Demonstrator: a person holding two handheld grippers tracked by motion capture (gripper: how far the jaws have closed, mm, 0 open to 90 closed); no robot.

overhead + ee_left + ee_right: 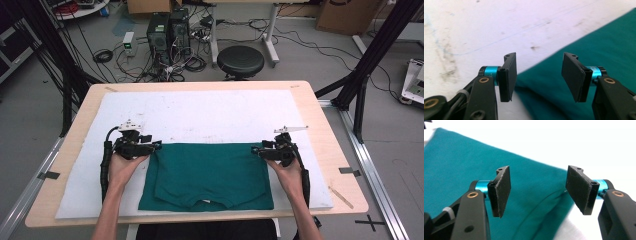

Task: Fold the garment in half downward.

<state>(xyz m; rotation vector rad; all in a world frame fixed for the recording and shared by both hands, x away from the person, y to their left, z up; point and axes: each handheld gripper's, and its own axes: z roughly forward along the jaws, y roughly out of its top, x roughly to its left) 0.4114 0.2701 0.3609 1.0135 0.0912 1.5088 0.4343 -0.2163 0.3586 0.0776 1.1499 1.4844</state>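
A grey floor strewn with cables, two dark computer towers [167,31] and a round black stool [240,61] lie beyond the far edge of a light wooden table [325,145], most of which is covered by a scuffed white mat [200,112]. On the mat, toward the near edge and roughly midway between the left and right edges, lies a folded teal shirt [210,172], spread flat with its neckline toward the person's side. The person's forearms come in over the near edge, each hand holding a gripper at one of the shirt's far corners. The left gripper [154,145] sits at the shirt's far left corner, just beside or touching the cloth; from the high view I cannot tell which. In the left gripper view its jaws stand spread well apart with nothing between them, the left gripper [539,75] hanging over the slanting edge where the teal shirt [599,50] meets the stained white mat [486,27]. The right gripper [256,149] sits at the shirt's far right corner. In the right gripper view its jaws are likewise spread wide and empty, the right gripper [537,191] poised over the teal shirt [456,162], where a curved seam or fold runs toward the cloth's edge, with the white mat [586,142] beyond.
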